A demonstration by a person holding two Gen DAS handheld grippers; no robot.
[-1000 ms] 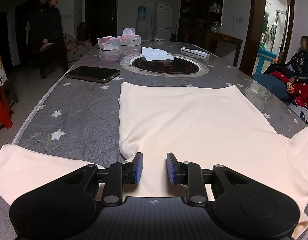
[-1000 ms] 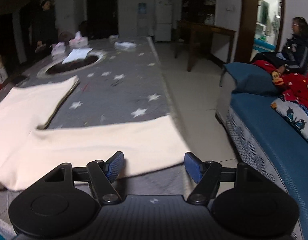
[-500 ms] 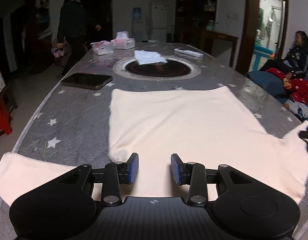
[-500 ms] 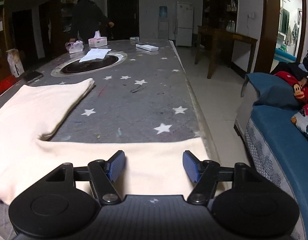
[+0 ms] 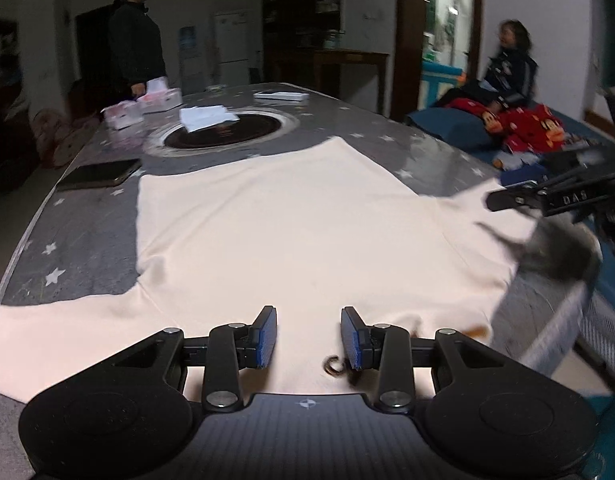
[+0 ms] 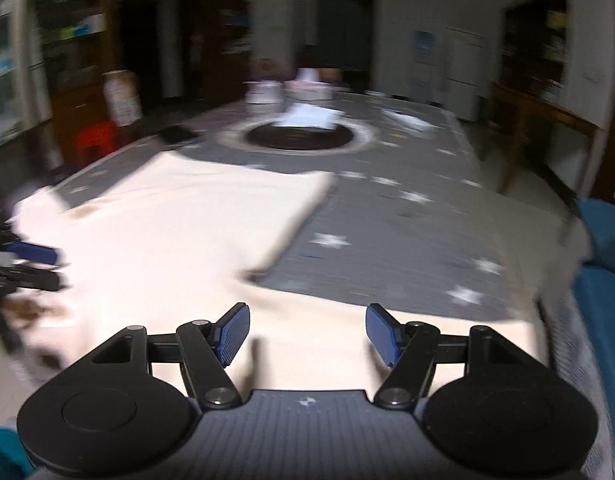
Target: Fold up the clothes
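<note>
A cream long-sleeved top (image 5: 291, 224) lies flat on the grey star-patterned table (image 5: 87, 240), body spread away from me and a sleeve out to each side. My left gripper (image 5: 308, 334) is open and empty, low over the near hem at the garment's middle. My right gripper (image 6: 307, 334) is open and empty over the right sleeve (image 6: 347, 344) near the table's right edge. The right gripper also shows at the right edge of the left wrist view (image 5: 555, 196). The top shows blurred in the right wrist view (image 6: 179, 224).
A round dark cooktop inset (image 5: 227, 134) holds white paper (image 5: 207, 116). A black phone (image 5: 99, 174) lies at the left. Tissue boxes (image 5: 143, 106) and a remote (image 5: 281, 96) sit at the far end. A person (image 5: 135, 44) stands beyond; another sits on the blue sofa (image 5: 507, 76).
Both grippers swung: the left view turned rightward and the right view turned leftward, with motion blur. The left jaws opened wider. The standing person walked nearer the table's far end.
</note>
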